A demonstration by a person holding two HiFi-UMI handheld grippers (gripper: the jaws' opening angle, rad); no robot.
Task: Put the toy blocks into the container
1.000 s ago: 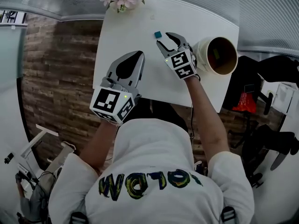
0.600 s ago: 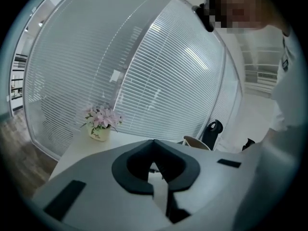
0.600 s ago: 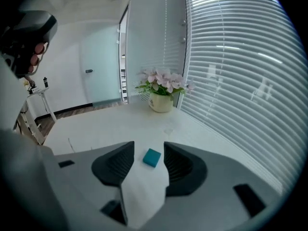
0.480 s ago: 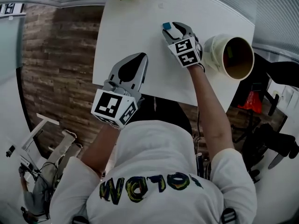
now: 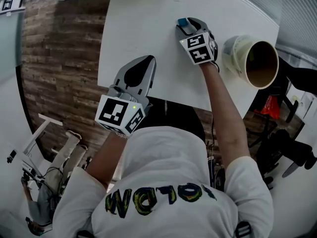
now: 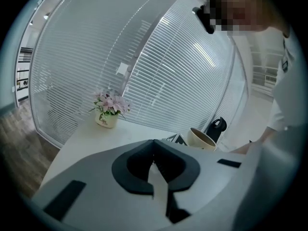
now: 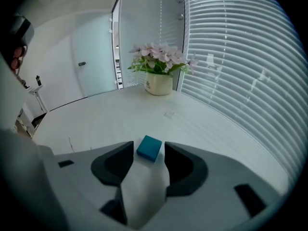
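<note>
A small blue toy block lies on the white table, between the tips of my right gripper. The jaws have narrowed to the block's width and press its two sides. In the head view the same block shows at the front of the right gripper. The container, a cream cup with a brown inside, lies tilted at the table's right edge, right of that gripper. My left gripper hovers over the table's near left part, jaws shut and empty; its own view shows the tips of the left gripper meeting.
A pot of pink flowers stands at the table's far edge, also in the left gripper view as the flower pot. Window blinds curve behind the table. A dark chair and floor clutter lie to the right.
The right gripper moved forward from wide open just short of the blue block and closed its jaws around it. The left gripper stayed where it was.
</note>
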